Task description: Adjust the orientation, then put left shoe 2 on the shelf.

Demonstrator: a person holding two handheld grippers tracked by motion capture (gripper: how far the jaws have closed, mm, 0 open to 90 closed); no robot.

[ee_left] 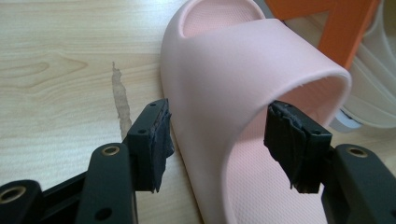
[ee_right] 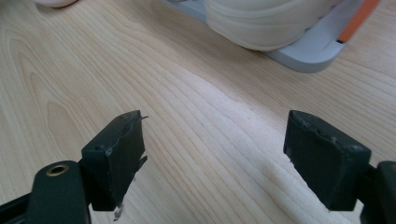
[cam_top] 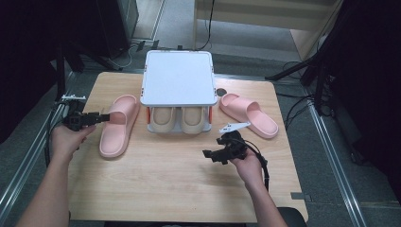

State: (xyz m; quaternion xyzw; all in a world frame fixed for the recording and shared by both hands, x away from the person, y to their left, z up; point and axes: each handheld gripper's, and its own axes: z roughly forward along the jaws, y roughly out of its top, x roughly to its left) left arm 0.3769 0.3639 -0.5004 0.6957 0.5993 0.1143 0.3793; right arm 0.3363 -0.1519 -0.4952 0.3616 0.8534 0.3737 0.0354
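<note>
Wooden tabletop [cam_top: 179, 179] lies bare under the right gripper [ee_right: 212, 154], its fingers spread on nothing. Farther off, the left gripper [ee_left: 217, 140] has its fingers wide apart astride the slipper [ee_left: 243, 93] strap: one outside, one just inside, neither pressing. Closing this shallow could pinch only the soft edge, so the slipper might slip free before reaching the rack [cam_top: 178, 78].

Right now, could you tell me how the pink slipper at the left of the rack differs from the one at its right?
The left pink slipper lies roughly in line with the shoe rack, while the right pink slipper lies slanted. The left gripper has its open jaws astride the left slipper's strap, one outside, one in the strap's opening; the right slipper lies clear of the right gripper. Both are the same pink and rest sole-down on the table.
</note>
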